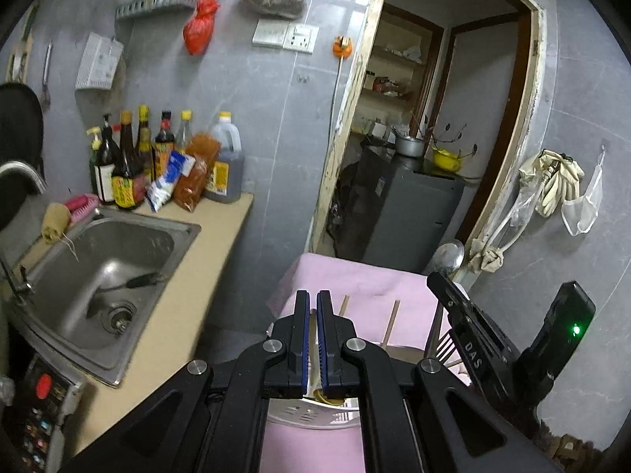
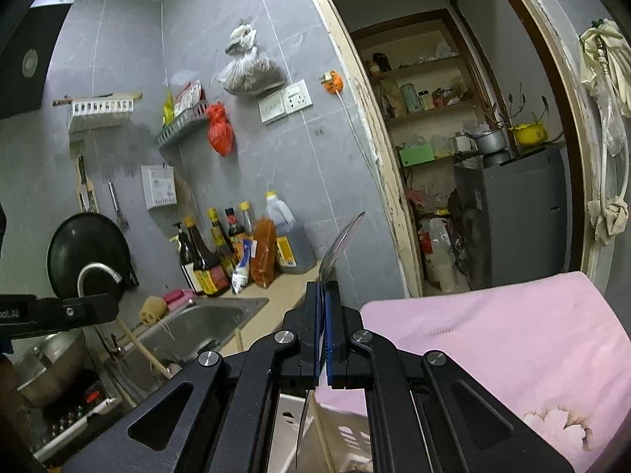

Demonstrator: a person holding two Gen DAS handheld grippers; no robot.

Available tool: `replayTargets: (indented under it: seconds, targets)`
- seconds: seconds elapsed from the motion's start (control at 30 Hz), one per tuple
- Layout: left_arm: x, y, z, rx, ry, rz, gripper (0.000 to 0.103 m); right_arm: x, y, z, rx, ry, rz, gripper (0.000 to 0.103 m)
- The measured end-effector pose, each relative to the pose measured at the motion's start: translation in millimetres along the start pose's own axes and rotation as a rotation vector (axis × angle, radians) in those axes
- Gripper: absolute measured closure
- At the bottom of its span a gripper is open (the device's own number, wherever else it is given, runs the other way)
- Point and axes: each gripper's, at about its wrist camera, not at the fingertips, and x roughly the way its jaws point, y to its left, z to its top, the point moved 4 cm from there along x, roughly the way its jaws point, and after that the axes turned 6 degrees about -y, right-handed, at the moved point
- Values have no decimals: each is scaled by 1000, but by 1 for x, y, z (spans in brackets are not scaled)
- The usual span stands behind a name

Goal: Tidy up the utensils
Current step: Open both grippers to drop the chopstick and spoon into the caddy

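My left gripper [image 1: 313, 295] is shut on a wooden utensil handle [image 1: 313, 339], held over a white slotted utensil holder [image 1: 311, 414] on the pink cloth [image 1: 355, 280]. Two wooden chopsticks [image 1: 392, 321] and a fork [image 1: 441, 349] stick up from the holder. My right gripper [image 2: 326, 284] is shut on a metal spoon [image 2: 341, 244], bowl up, handle hanging down over the white holder [image 2: 339, 433]. The right gripper also shows in the left wrist view [image 1: 439, 280] with the spoon [image 1: 449, 256] above it.
A steel sink [image 1: 102, 276] with a dark utensil in it lies left, in a beige counter [image 1: 197, 295]. Sauce bottles [image 1: 130, 165] stand at the wall. A pot [image 2: 51, 358] sits on the stove at lower left. An open doorway [image 2: 473, 157] leads to a storeroom.
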Motion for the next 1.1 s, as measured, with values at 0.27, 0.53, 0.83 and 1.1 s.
replayTargets:
  seconds: [0.27,0.53,0.83,1.1]
  targets:
    - [21,4,-14,-53,65,-36,99,-4,0,-4,-12,61,9,77]
    - [24,9,-23,-101,85,-80,95,-25,-2,0,-17,68,-5,77]
    - [26,5,-29,-80,97,-105,94,-45,-7,7,-14,58,-53,73]
    - [17,0,-28,-66,47,-136,61,-59,-7,17,-38,36,-92,66]
